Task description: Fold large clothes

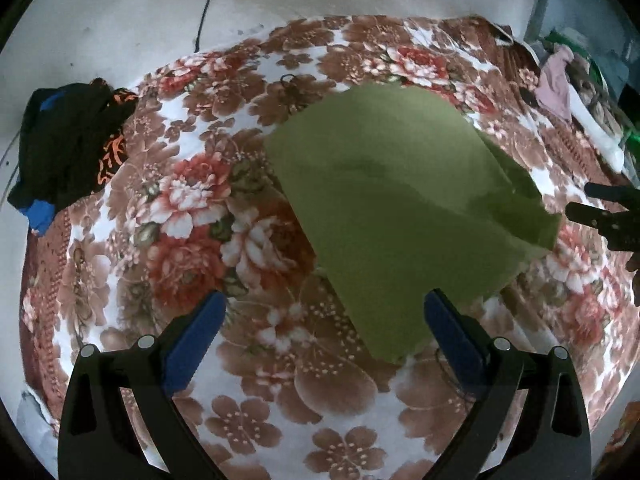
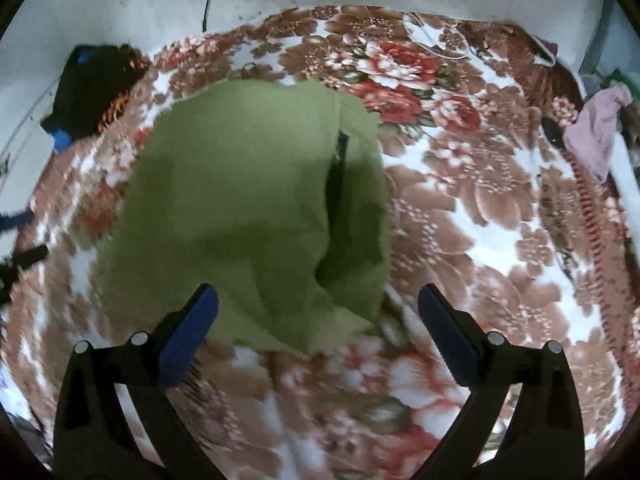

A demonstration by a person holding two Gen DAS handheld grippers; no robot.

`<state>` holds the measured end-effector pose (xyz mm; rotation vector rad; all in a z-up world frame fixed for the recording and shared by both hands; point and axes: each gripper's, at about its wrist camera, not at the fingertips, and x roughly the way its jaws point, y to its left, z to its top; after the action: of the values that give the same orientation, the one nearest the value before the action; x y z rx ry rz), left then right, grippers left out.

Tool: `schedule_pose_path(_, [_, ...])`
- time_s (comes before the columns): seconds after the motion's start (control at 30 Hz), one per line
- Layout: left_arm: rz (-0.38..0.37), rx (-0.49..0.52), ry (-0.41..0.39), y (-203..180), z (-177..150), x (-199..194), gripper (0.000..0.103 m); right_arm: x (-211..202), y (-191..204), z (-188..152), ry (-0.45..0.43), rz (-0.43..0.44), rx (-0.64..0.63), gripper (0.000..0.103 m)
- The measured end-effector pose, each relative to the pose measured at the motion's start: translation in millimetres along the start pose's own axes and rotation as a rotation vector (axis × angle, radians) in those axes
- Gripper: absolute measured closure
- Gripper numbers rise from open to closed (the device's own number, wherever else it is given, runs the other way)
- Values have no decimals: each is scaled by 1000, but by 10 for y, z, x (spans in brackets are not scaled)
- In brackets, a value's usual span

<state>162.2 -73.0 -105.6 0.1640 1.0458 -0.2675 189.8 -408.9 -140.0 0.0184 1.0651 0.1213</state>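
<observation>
green garment [image 1: 400, 208] lies partly folded on the bed, near the middle of the floral blanket [image 1: 192, 208], one piece only. in the left wrist view its long axis runs diagonally, from the far middle of the bed down toward the near edge, narrowing to a point just beside the left gripper [image 1: 324, 324]. a folded flap sticks out toward the bed's right side, close to the right gripper [image 1: 592, 204], which shows as dark fingers at that edge. in the right wrist view the right gripper [image 2: 318, 312] hangs over the near end of the garment [image 2: 248, 200], and a dark slit shows along a fold on its right half; this view is blurred. both pairs of jaws are spread wide, holding nothing. blue pads [image 1: 196, 344] line the fingers. the blanket covers the whole bed in brown, red and white flowers. a pale wall [image 1: 140, 0] stands behind the far edge, with one thin black cable [image 1: 206, 4] hanging down it. one dark clothes pile [image 1: 68, 144] with blue and orange bits sits at the far left corner. more laundry, a pink piece [image 1: 554, 80] among it, is heaped at the far right corner.
</observation>
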Motion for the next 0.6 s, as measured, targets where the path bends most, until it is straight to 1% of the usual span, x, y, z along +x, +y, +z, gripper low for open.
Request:
schedule_pose_path(0.13, [-24,-29,-20,26,132,64,5,196,-156,261,41,64,38,5])
schedule_pose_path(0.17, [-50,-45,-21,57,164,120,5,246,-213,299,50,70,49,5])
schedule_pose_path(0.23, [-126,-104,-9,140,184,244,5,430,-380,421,70,88,76,5])
schedule_pose_path(0.27, [-176,-157,2,217,178,352,5,495,-429,451,74,92,80,5])
schedule_pose_path(0.3, [-230,-220,24,305,156,497,5,580,-484,497,69,78,72,5])
schedule_pose_path(0.33, [-268,-264,46,369,134,611,5,674,-517,535,70,64,49,5])
schedule_pose_path(0.4, [-351,-391,94,527,54,912,5,858,-540,557,108,80,9,5])
schedule_pose_path(0.43, [-373,-428,103,570,20,1002,5,972,-551,566,133,102,4,5])
schedule_pose_path(0.5, [-422,-488,117,605,-31,1174,6,1094,-575,550,154,150,11,5])
schedule_pose_path(0.53, [-454,-501,123,593,-41,1260,6,1181,-571,540,170,172,8,5])
schedule_pose_path(0.6, [-479,-498,124,545,-29,1360,5,1294,-557,525,191,190,5,5])
